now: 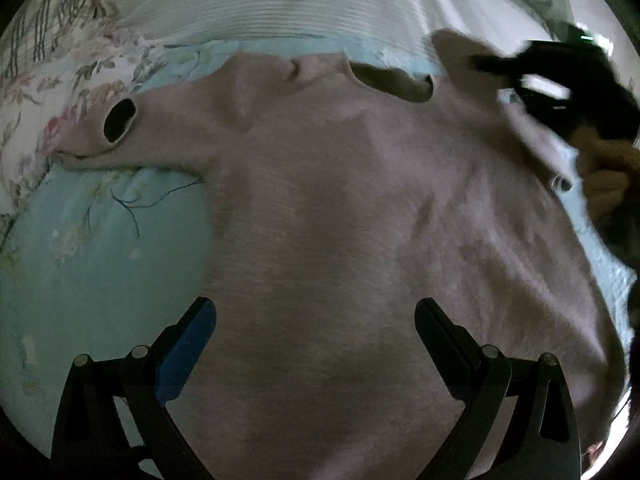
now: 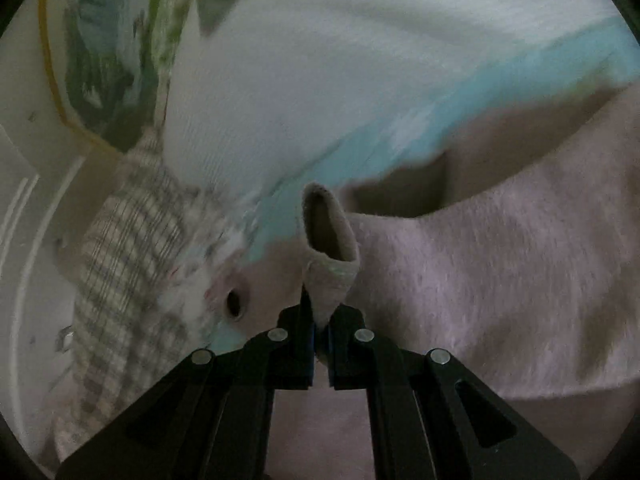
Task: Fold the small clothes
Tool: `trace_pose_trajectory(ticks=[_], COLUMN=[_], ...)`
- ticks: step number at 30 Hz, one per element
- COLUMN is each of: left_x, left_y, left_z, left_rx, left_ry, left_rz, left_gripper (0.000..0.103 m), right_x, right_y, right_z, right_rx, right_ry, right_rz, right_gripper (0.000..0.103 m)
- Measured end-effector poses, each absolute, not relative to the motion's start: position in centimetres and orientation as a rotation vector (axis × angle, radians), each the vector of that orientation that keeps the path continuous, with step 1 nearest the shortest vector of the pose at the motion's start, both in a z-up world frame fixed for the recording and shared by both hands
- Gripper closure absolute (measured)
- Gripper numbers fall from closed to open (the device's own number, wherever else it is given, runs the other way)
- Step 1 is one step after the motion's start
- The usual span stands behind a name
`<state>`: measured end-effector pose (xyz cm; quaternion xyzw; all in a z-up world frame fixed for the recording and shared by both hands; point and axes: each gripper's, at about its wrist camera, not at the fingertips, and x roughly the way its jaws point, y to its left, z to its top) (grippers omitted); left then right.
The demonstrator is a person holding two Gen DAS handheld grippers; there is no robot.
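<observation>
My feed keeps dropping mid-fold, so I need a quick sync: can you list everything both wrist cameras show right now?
sweater: one, dusty pink, spread flat on the bed, neckline at the far edge
sleeve cuff: one, pink, lifted and pinched at the sweater's right side
other sleeve: one, pink, lying out to the left, open cuff showing
bedsheet: one, light blue with floral print, under the sweater
ribbed cloth: one, white, beyond the neckline
plaid cloth: one, grey and white, bunched at the bed's edge
left hand-held gripper: black, blue pad, jaws wide apart over the sweater's lower part
right hand-held gripper: black, shut on the cuff
</observation>
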<state>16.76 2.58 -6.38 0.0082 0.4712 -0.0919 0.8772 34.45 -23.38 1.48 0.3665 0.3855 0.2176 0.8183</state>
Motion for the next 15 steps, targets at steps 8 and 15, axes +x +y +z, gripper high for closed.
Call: trace_pose_trajectory(ticks=[8, 15], left_x=[20.0, 26.6], left_y=[5.1, 5.1], left_z=[-6.3, -7.0], left_rx=[-0.074, -0.132], left_ry=[0.935, 0.950], left_rz=[-0.209, -0.244], left_gripper=[0.003, 0.003], right_x=[37.5, 36.4], right_y=[-12.0, -13.7], right_z=[-4.2, -4.1], right_rx=[0.768, 0.819], right_ry=[0.939, 0.929], right_rz=[0.566, 0.557], right_gripper=[0.093, 0.062])
